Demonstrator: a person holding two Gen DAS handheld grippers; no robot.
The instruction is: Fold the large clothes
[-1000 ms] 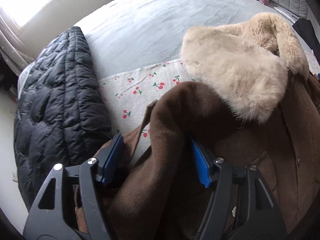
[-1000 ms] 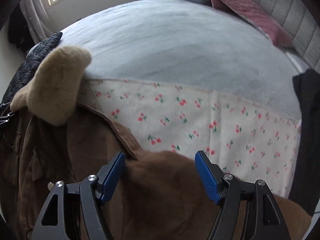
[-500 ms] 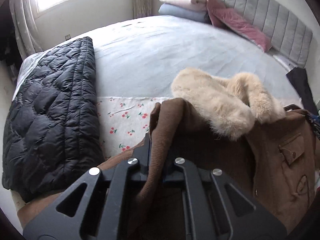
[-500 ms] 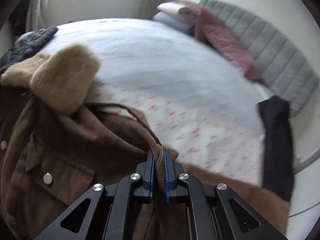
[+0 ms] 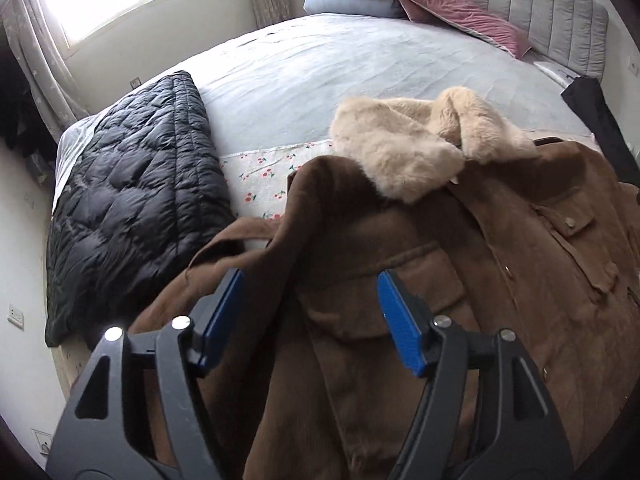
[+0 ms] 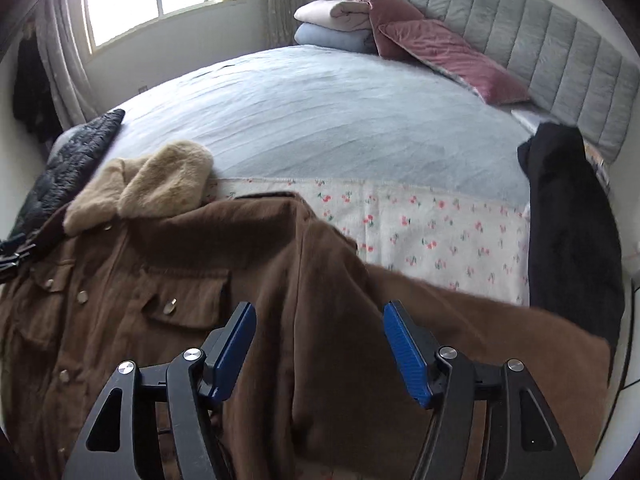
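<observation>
A brown suede coat (image 5: 400, 240) with a beige fur collar (image 5: 396, 148) lies front up on the bed, its near sides folded in over the body. My left gripper (image 5: 309, 280) hovers above the coat's left fold. Its jaws are opening and the blue pads touch no cloth. In the right wrist view the same coat (image 6: 180, 260) and its fur collar (image 6: 160, 184) fill the lower left. My right gripper (image 6: 319, 308) hangs over the right fold. Its jaws are opening too, with brown cloth below them but nothing pinched.
A black quilted jacket (image 5: 132, 200) lies folded at the bed's left edge. A black garment (image 6: 568, 220) lies at the right edge. A cherry-print sheet (image 6: 420, 220) sits under the coat on the grey bedcover (image 6: 320, 120). Folded blankets (image 6: 332, 20), a pink pillow (image 6: 448, 60) and the headboard (image 6: 560, 60) stand at the far end.
Both grippers closed on folds of the brown coat, lifted them inward, then let go. Both now stand open and higher above the coat.
</observation>
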